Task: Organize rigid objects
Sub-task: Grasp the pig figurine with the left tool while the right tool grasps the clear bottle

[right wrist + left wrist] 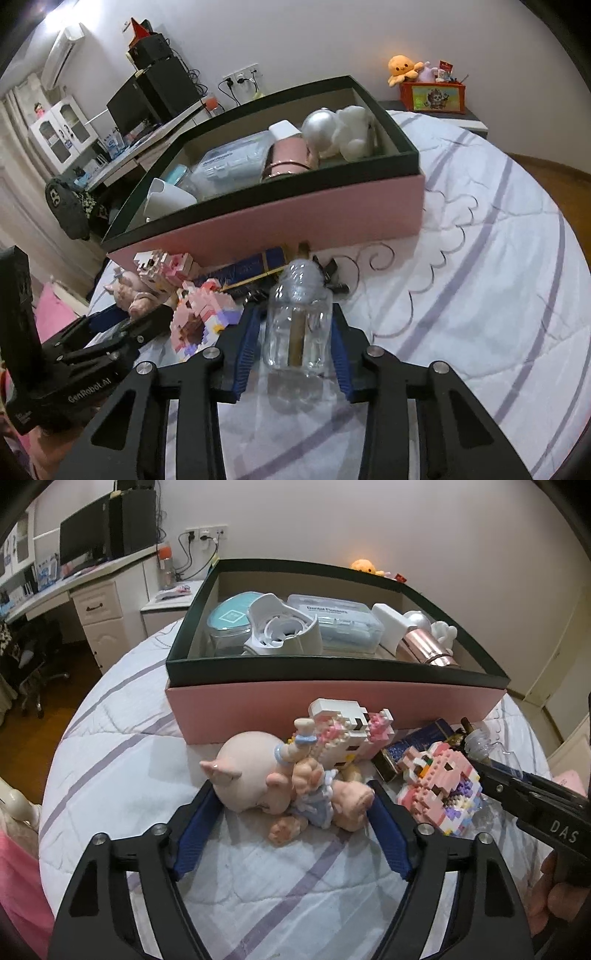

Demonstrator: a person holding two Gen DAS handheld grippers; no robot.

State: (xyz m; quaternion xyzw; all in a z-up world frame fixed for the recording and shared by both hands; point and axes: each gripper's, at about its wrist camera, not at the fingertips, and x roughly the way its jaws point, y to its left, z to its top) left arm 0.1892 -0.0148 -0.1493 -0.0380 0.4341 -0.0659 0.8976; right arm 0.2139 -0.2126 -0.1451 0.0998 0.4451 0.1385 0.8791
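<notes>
While my right tongs (291,328) clench one clear bottle (297,317) at lower centre, neck pointing up-frame toward the pink box (295,221), my left tongs (295,812) straddle, unclenched, one pig figurine (273,786) beside two brick models.

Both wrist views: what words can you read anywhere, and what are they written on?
"Dental Flossers" on the clear plastic case in the pink box; the smaller print under it is too blurred to read.
"DAS" on the right gripper, seen from the left wrist view.
"GenRobot.AI" on the left gripper, seen from the right wrist view; smaller print lower on it is unreadable.
The gold lettering on the dark blue box is too blurred to read.
</notes>
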